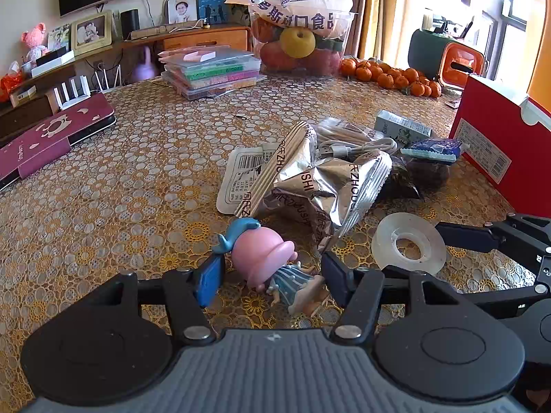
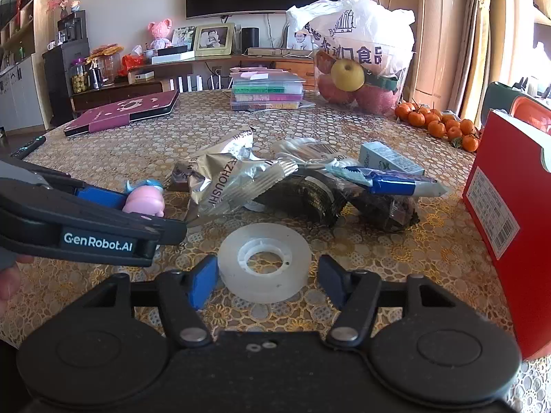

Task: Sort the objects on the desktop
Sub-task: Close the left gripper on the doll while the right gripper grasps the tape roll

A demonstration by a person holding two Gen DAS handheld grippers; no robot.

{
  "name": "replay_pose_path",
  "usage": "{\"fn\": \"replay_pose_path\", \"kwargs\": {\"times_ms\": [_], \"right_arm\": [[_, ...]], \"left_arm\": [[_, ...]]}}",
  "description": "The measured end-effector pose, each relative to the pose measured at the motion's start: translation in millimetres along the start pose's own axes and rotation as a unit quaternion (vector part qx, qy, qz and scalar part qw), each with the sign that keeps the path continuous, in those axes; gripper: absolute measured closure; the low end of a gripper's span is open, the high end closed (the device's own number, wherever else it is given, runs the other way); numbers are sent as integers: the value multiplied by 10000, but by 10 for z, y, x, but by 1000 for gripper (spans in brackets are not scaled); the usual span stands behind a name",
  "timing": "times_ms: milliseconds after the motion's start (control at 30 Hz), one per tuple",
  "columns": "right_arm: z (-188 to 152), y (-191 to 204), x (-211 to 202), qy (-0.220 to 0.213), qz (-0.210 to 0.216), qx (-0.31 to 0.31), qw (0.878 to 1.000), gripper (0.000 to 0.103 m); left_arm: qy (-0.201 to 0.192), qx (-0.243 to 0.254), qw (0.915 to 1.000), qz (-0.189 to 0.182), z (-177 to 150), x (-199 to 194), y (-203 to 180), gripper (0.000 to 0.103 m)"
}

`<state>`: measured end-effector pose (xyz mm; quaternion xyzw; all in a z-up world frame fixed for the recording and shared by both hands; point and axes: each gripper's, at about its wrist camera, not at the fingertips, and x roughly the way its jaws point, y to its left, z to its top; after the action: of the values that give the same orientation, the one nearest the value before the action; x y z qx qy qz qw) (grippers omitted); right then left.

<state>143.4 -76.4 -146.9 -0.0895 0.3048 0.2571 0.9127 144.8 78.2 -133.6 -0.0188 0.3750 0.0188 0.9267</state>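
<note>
Between the spread fingers of the left gripper (image 1: 272, 275) lies a toy figure (image 1: 272, 265) on its side, bracketed but not clamped. Beyond the fingertips sits an unsorted heap of foil wrappers (image 1: 320, 179).

From the right wrist, the right gripper (image 2: 268, 278) stands open around a tape roll (image 2: 265, 261) lying flat, neither pad touching it. Sorting looks barely begun: nothing is lifted yet.
</note>
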Motion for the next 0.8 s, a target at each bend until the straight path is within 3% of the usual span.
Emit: {"fn": "replay_pose_path", "kwargs": {"times_ms": [400,433,467,500,800], "right_arm": [[5,4,-35,3,-72,82,9999,45],[6,-1,-44,-6,-76,87,9999,45],[5,-5,-54,-9,-81,91,9999,45],[3,-7,-65,-10,-96,90,9999,45],[-11,-24,-175,-34,-162,180,9997,45]], "left_arm": [[-3,-83,10000,36,-8,-62,13,50],[-13,-97,9999,34,-5,-71,16,52],[-39,-100,9999,67,0,-87,16,64],[-51,-94,9999,61,5,-99,15,66],[-3,-108,9999,-12,-3,-161,-11,66]]}}
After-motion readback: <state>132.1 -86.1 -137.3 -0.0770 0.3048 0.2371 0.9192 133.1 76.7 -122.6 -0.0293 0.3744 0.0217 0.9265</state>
